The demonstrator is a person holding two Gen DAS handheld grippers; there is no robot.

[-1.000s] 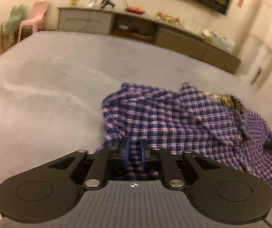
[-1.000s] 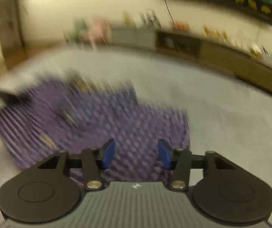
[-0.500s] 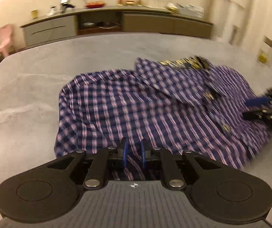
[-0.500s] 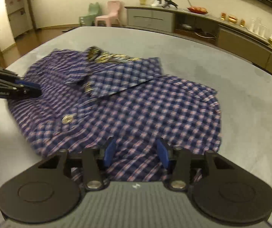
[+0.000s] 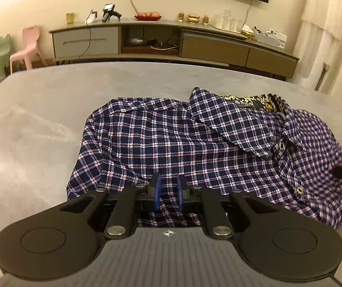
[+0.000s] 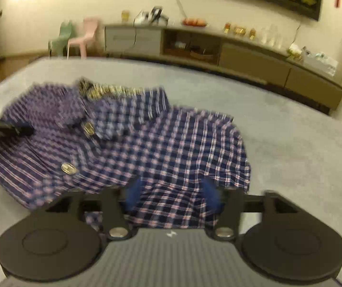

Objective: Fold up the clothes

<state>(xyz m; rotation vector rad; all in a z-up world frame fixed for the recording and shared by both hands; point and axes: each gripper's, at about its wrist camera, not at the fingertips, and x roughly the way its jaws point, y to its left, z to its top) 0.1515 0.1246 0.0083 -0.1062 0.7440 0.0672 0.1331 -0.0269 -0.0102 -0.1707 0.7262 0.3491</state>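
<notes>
Right gripper (image 6: 173, 192) jaws have just sprung wide, letting go of the plaid shirt (image 5: 194, 148); left gripper (image 5: 168, 192) pinches its hem narrow. Fold laid.

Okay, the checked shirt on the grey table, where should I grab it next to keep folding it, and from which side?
Probably the near hem of the shirt, either side of the button placket. It lies collar away from you, front up, so the hem is the free edge facing you. Come in low from the near side. The left hand-held gripper already pinches that hem; the right hand-held gripper, its jaws just opened, has hem cloth between its pads.
</notes>
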